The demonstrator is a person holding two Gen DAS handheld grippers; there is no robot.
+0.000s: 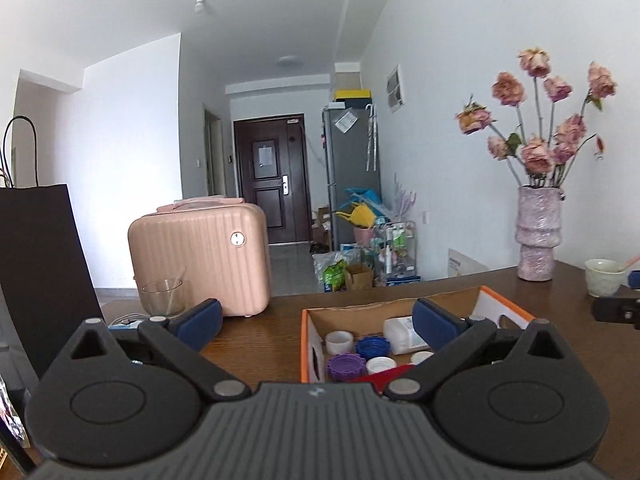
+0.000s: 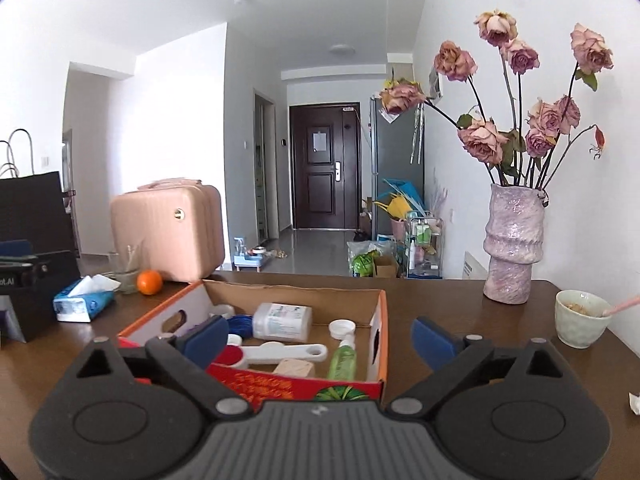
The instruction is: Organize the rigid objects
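Observation:
An open cardboard box (image 2: 382, 312) with orange edges sits on the brown table (image 2: 448, 304). It holds a white bottle (image 2: 282, 321), a green bottle (image 2: 343, 360), a white measuring spoon (image 2: 280, 353), a white cap (image 2: 341, 328) and a tan block (image 2: 295, 368). The left wrist view shows the box (image 1: 305, 344) with a purple lid (image 1: 346, 366), a blue lid (image 1: 373, 346) and a white bottle (image 1: 400, 335). My left gripper (image 1: 316, 320) is open and empty above the box's left side. My right gripper (image 2: 320, 338) is open and empty above the box's front.
A pink vase of dried roses (image 2: 513, 244) and a pale cup (image 2: 582, 318) stand at the right. A pink case (image 2: 168, 228), a glass (image 1: 163, 298), an orange (image 2: 149, 282), a tissue pack (image 2: 83, 303) and a black bag (image 1: 38, 264) stand at the left.

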